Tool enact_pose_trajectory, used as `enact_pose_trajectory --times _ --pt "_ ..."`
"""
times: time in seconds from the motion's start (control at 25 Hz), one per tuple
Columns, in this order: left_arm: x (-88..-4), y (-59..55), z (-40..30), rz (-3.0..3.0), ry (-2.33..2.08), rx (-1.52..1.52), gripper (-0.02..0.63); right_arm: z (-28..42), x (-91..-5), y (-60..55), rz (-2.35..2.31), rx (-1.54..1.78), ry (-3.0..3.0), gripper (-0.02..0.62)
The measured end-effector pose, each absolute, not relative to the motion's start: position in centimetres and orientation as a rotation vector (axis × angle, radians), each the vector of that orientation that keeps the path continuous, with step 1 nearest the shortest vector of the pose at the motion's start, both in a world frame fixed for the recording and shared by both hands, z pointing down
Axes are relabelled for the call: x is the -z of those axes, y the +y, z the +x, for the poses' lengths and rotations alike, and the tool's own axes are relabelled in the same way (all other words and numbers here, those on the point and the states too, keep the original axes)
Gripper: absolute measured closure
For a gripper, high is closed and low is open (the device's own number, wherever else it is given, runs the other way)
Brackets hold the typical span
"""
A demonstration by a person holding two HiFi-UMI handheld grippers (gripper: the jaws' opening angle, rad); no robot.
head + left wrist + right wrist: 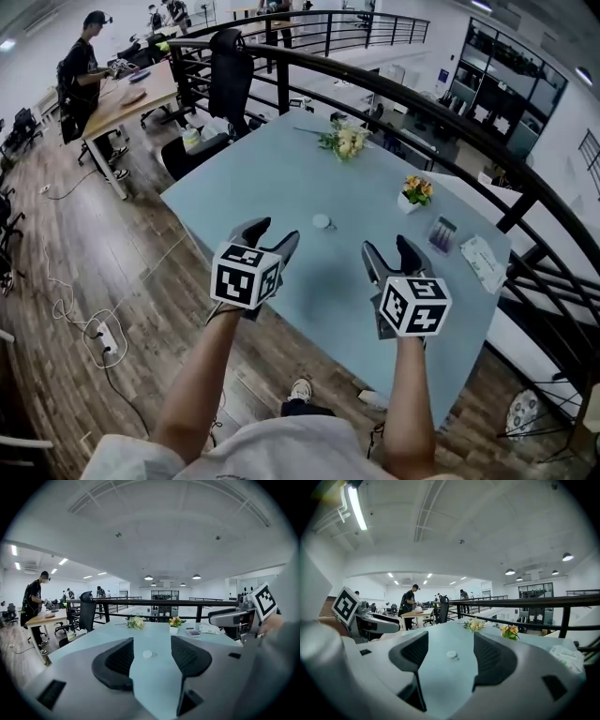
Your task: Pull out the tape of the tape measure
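Observation:
A small round white tape measure [322, 221] lies on the pale blue table [281, 178], beyond both grippers. It shows between the jaws in the left gripper view as the tape measure [147, 654] and in the right gripper view as the tape measure [452, 655]. My left gripper [274, 234] hovers near the table's front edge, open and empty, short of the tape measure and to its left. My right gripper [391, 253] is beside it, also open and empty, to the tape measure's right and nearer me.
A bunch of white flowers [344, 141] lies at the table's far side. A small pot of orange flowers [415, 192], a calculator [442, 233] and a white packet [484, 262] sit to the right. A black railing [441, 122] curves behind. An office chair [225, 80] stands at the far corner.

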State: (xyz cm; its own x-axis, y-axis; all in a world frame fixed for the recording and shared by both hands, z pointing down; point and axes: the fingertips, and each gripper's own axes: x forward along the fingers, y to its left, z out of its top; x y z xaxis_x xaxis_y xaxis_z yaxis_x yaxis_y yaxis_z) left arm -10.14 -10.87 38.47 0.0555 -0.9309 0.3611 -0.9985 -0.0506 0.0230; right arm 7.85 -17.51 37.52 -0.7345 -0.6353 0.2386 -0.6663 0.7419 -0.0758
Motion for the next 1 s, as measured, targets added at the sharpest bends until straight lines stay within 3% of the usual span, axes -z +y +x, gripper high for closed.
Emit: enact_pose_trajectory --times 1.0 --pt "-39.5 -21.2 -10.9 2.127 -1.935 -0.395 0.359 7.2 -38.9 -26.4 1.082 -0.225 -2.742 0.31"
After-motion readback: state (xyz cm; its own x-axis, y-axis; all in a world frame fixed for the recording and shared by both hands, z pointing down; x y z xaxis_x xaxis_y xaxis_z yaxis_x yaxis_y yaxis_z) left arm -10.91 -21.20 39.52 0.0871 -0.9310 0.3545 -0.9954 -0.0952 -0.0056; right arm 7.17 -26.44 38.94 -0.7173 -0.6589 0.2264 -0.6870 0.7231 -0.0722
